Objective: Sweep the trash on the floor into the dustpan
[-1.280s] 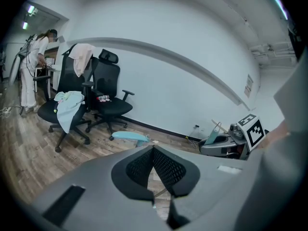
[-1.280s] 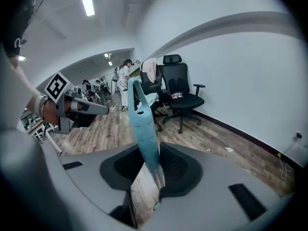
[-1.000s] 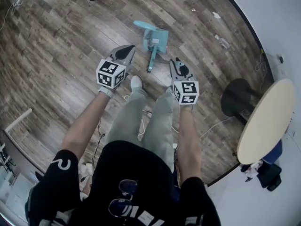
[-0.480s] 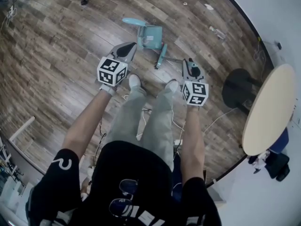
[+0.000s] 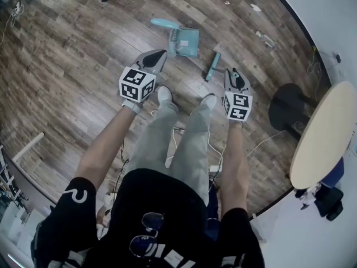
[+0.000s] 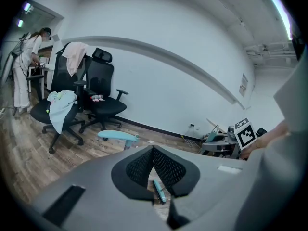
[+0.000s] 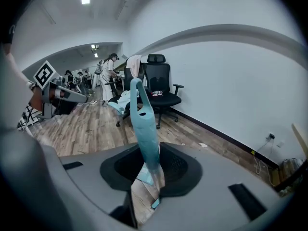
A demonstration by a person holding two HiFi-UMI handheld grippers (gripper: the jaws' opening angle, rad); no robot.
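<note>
Wood floor (image 5: 67, 66) by a white wall (image 5: 323, 15) — a person is standing over the dustpan (image 5: 184, 41), brush ready, sweeping not yet begun.

The right gripper (image 5: 231, 74) is clamping its fingers (image 7: 176, 168) on the teal brush (image 7: 144, 129), which is pointing out ahead of it. The left gripper (image 5: 158, 55) is hovering just beside the dustpan, fingers (image 6: 138, 169) pressed together on nothing. Trash (image 5: 255, 7) — small pale scraps — is lying near the wall, well apart from the pan. This looks like the setup step. Next, the left fingers probably need opening to take the dustpan's handle, and the brush needs lowering behind the scraps.
</note>
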